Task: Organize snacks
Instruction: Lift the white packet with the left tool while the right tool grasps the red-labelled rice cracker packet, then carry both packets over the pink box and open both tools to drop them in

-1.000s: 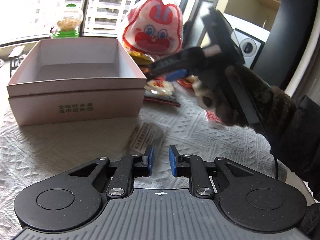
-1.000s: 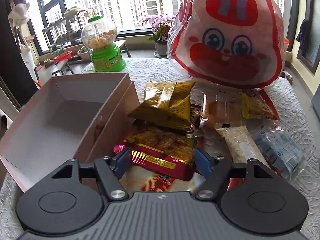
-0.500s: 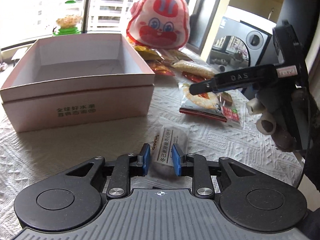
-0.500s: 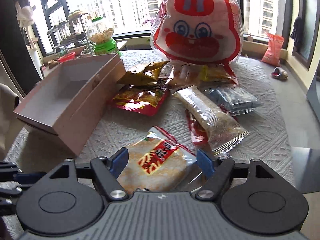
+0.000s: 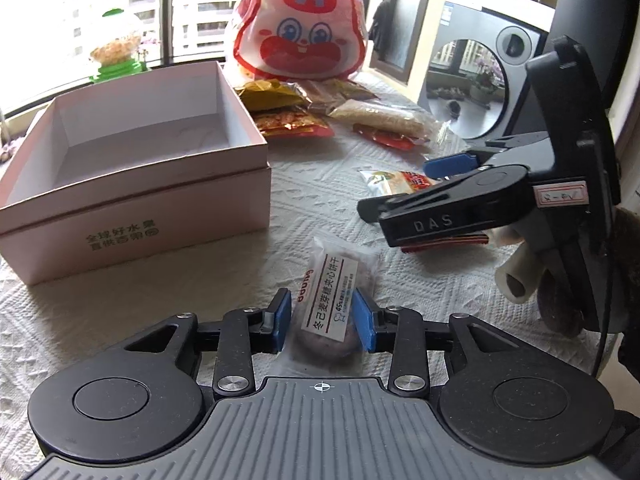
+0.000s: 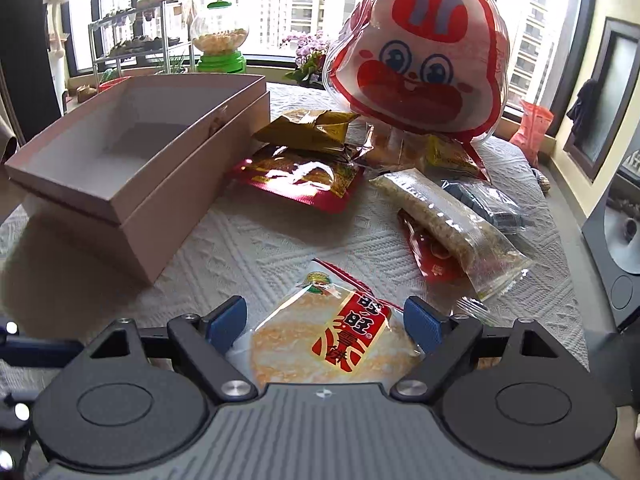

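An open, empty pink box [image 5: 132, 160] stands on the white cloth at the left; it also shows in the right wrist view [image 6: 132, 168]. My left gripper [image 5: 322, 322] is open, its blue pads either side of a small clear-wrapped biscuit packet [image 5: 326, 300] lying on the cloth. My right gripper [image 6: 322, 322] is open wide around a rice cracker packet [image 6: 336, 344] with a red label, also lying on the cloth. In the left wrist view the right gripper [image 5: 448, 188] sits to the right, over that cracker packet [image 5: 396, 182].
Several snack packets lie behind: a red and gold bag [image 6: 300, 176], a gold bag [image 6: 308, 132], a long grain bar [image 6: 448, 216], a blue packet [image 6: 488, 204]. A big rabbit-face bag [image 6: 420, 68] stands at the back. A green candy dispenser [image 6: 220, 46] is by the window.
My left gripper has opened wider and moved forward around the biscuit packet. My right gripper has pulled back from the snack pile and come down around the rice cracker packet.
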Available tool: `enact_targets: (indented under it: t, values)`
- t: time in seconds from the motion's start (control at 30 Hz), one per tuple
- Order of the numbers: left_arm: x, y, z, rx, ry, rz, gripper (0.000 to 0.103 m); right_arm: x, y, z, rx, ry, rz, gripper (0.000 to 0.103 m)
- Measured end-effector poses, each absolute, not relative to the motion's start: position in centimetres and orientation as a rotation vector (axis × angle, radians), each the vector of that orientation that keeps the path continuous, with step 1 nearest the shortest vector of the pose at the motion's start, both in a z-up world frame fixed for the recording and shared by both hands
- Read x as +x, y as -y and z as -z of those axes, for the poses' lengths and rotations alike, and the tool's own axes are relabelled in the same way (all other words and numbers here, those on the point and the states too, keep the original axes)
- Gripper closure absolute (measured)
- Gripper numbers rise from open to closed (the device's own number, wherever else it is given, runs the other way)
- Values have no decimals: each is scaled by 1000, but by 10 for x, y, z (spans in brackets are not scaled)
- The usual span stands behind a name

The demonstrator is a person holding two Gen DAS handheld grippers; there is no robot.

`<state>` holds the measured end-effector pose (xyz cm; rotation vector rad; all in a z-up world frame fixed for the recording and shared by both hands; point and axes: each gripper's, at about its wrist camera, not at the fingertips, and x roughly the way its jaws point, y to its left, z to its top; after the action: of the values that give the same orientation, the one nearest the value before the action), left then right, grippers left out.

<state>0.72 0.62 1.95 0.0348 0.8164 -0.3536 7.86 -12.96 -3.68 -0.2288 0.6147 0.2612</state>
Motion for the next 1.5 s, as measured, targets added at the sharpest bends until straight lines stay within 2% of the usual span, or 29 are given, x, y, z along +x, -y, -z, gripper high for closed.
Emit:
enact_targets:
  t: [0.07, 0.27, 0.4, 0.47, 0.53, 0.67, 0.8, 0.83, 0.9, 1.03, 1.3, 1.5]
  values:
    - [7, 3, -18, 76, -820, 354, 53, 70, 140, 39, -239, -602, -249, 17]
    - [9, 20, -14, 155, -804, 349, 48, 45, 176, 39, -153, -572, -262, 17]
    - [12, 25, -14, 173, -788, 352, 49, 25, 192, 31, -102, -533, -308, 17]
    - [10, 28, -14, 189, -785, 365, 57, 23, 198, 31, -74, -536, -293, 17]
    - [4, 26, -16, 185, -791, 381, 59, 27, 202, 33, -20, -569, -284, 17]
    - [-9, 12, -16, 160, -793, 341, 59, 42, 195, 42, 37, -637, -294, 17]
    - [-14, -3, -19, 120, -803, 299, 59, 53, 164, 45, -68, -632, -243, 16]
    - [-16, -5, -20, 113, -804, 298, 60, 53, 157, 44, -100, -634, -236, 17]
    - [-20, -8, -24, 105, -801, 302, 60, 47, 144, 41, -147, -637, -290, 27]
    - [-30, -10, -32, 101, -774, 298, 60, 19, 136, 27, -168, -613, -402, 31]
    - [-47, -42, -93, -2, -570, 251, 60, -35, 149, -37, -138, -432, -477, 31]
    - [2, -84, -146, -120, -341, 154, 59, -42, 146, -84, -92, -291, -517, 31]
